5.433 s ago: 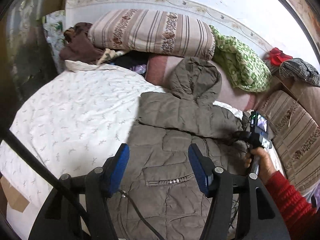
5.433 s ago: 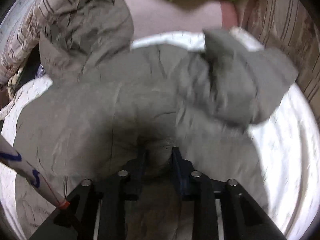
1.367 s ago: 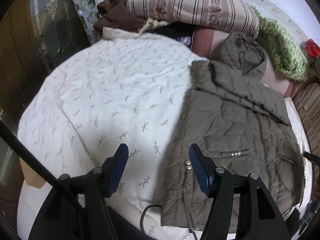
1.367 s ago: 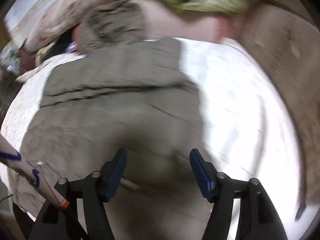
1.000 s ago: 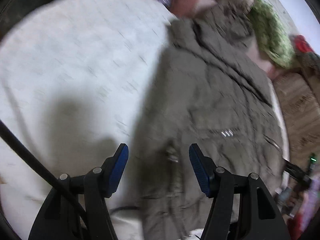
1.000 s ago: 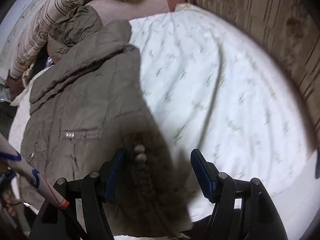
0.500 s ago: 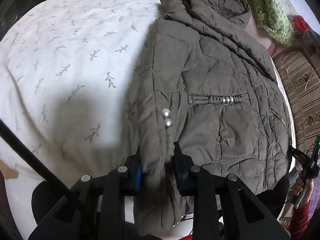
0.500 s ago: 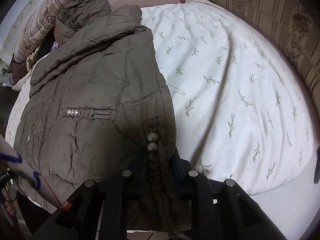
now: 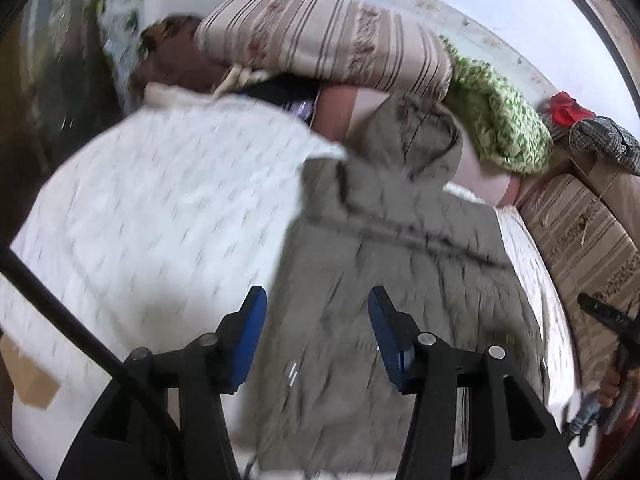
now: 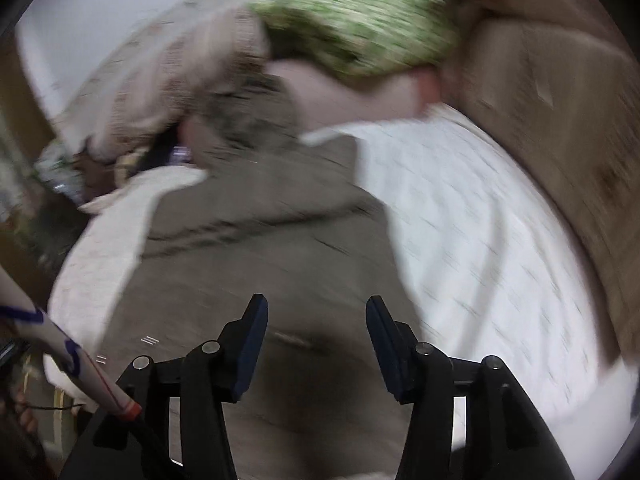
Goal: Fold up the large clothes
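- One bed (image 9: 152, 208), its white cover printed with small sprigs, blurred in both views.
- One olive-brown padded jacket (image 9: 384, 264) lies flat on the bed, quilted and creased, its hood (image 9: 416, 140) toward the pillows.
- One long striped bolster (image 9: 320, 48), beige with brown bands, lies across the head of the bed; one green-and-white patterned bundle (image 9: 500, 120) lies just beside it.
- Two tongs: the left gripper (image 9: 316, 320) has its blue-padded jaws spread wide and holds nothing, above the jacket's lower part.
- The right gripper (image 10: 316, 332) is likewise spread wide and empty, over the jacket's lower edge.
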The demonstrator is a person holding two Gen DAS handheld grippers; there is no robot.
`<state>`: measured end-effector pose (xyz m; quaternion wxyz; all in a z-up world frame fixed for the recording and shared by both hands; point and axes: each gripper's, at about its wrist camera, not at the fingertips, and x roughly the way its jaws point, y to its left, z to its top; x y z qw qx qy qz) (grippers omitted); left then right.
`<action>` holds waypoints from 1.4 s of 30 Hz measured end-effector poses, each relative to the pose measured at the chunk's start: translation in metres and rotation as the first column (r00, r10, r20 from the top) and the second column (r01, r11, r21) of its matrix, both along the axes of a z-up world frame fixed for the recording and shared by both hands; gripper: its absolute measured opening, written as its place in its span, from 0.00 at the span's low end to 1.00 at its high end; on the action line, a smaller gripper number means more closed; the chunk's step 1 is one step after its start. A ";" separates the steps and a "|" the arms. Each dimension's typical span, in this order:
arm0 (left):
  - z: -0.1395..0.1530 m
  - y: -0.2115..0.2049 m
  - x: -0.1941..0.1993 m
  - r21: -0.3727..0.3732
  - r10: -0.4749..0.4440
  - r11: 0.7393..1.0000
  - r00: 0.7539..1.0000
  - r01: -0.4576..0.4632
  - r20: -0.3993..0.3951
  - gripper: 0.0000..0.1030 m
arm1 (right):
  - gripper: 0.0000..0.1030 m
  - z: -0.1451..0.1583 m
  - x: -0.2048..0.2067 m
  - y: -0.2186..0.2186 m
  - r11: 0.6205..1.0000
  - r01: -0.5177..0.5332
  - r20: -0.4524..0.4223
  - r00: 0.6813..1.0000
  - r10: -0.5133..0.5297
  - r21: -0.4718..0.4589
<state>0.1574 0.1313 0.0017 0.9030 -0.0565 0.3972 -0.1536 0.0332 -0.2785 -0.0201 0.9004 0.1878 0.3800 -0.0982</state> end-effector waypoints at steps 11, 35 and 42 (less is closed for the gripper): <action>-0.065 -0.096 0.109 0.029 -0.031 0.999 0.999 0.031 0.009 0.50 | 0.61 0.045 0.229 0.069 0.986 -0.147 -0.005 0.989 0.148 -0.082; -0.142 -0.061 0.160 -0.064 -0.063 0.997 0.981 0.052 -0.186 0.50 | 0.08 -0.028 0.588 0.054 0.978 0.129 -0.126 0.981 -0.151 -0.165; -0.146 -0.045 0.164 -0.126 -0.050 0.992 0.964 0.017 -0.261 0.50 | 0.06 0.024 0.471 0.102 0.972 -0.021 -0.079 0.997 0.003 -0.236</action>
